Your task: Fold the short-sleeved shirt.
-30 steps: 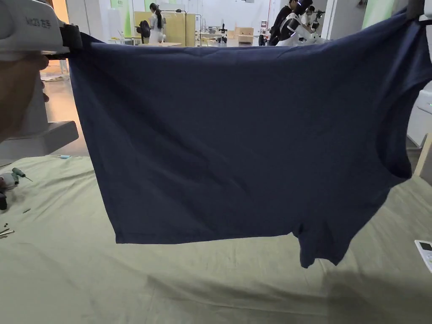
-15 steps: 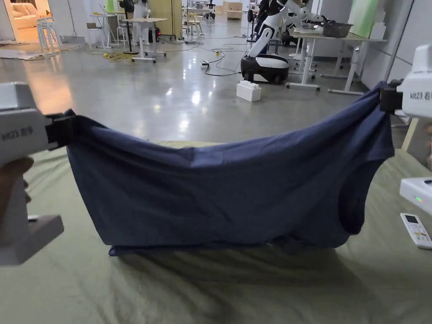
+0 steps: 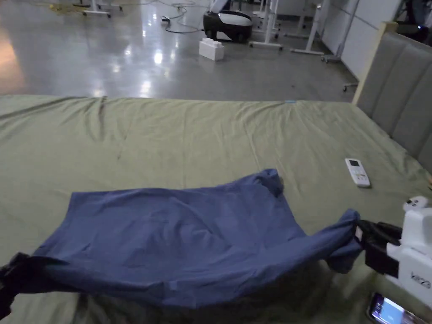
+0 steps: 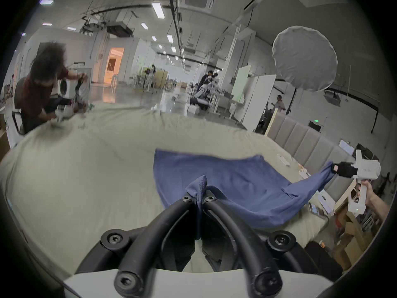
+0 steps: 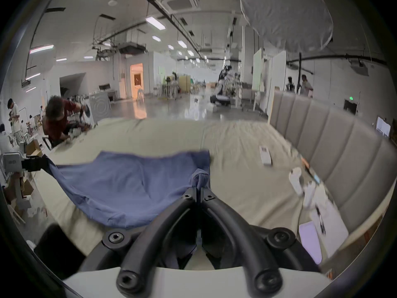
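1. Shirt (image 3: 168, 236): far part lies on the bed (image 3: 168, 135), well left of the remote (image 3: 357, 172); near edge lifted.
2. Left gripper (image 4: 198, 197) and right gripper (image 5: 198, 192): jaws clenched on near corners.
3. Judged soft, light, limp; best held at corners.

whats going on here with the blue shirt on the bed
A person is laying out a blue short-sleeved shirt on a bed covered with a green sheet. The left gripper and the right gripper each pinch one near corner of the cloth, jaws closed on it. The far part of the shirt lies on the sheet, while the near edge hangs stretched between the two grippers. No fold shows yet. A white remote lies to the right.
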### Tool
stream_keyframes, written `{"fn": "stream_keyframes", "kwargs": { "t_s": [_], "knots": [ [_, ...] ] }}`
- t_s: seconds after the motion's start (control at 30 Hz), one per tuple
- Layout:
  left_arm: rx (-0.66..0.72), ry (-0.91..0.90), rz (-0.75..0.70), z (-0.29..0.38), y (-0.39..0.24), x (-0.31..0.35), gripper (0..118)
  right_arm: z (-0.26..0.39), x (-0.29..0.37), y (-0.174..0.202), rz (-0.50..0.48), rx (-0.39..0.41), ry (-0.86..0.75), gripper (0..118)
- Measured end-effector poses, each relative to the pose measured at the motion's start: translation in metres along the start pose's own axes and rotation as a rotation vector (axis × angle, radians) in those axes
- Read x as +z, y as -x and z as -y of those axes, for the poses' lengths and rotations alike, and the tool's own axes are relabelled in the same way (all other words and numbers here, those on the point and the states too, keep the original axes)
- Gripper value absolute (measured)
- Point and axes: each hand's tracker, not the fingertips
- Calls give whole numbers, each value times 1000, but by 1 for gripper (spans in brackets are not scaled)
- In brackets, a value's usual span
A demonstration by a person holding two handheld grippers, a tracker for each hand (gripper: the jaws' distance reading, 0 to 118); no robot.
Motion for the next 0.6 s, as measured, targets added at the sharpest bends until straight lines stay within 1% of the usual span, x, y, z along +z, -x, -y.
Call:
{"fn": "stream_keyframes", "kwargs": {
  "t_s": [0.03,0.07,0.1,0.13,0.17,0.2,0.23,0.27,0.3,0.33,0.4,0.43,0.47,0.5,0.53,0.57,0.6],
  "knots": [
    [39,24,-2,15,4,2,4,18,3,-1,8,-18,55,2],
    [50,55,1,27,8,3,4,35,7,-1,36,-57,48,2],
    [50,60,-17,38,11,4,4,51,2,-8,16,-82,96,2],
    [42,75,-32,47,10,5,4,65,2,-8,26,-91,108,2],
    [54,100,-34,57,13,4,4,81,1,-7,53,-122,114,2],
    [74,105,-41,65,16,4,4,92,-2,-7,41,-131,155,2],
    [111,128,-44,73,20,2,4,103,-6,-8,50,-138,172,2],
    [118,141,-53,79,23,1,4,113,-9,-7,64,-150,180,2],
    [120,148,-69,84,24,-1,4,121,-13,-8,55,-162,215,2],
    [127,157,-64,87,25,-2,4,128,-16,-8,57,-155,215,2],
    [121,167,-74,91,24,-4,4,139,-21,-10,58,-170,255,2],
    [112,165,-76,93,23,-5,6,144,-24,-11,57,-174,263,3],
    [108,162,-77,92,23,-6,16,149,-26,-12,63,-174,259,11],
    [109,158,-86,91,23,-6,40,154,-26,-13,70,-172,260,41],
    [106,146,-111,92,25,-4,62,158,-28,-14,77,-175,280,71],
    [111,137,-131,90,26,-2,79,161,-29,-17,94,-189,308,88],
    [118,133,-141,88,28,1,91,164,-27,-19,95,-204,313,88]
  ]
}}
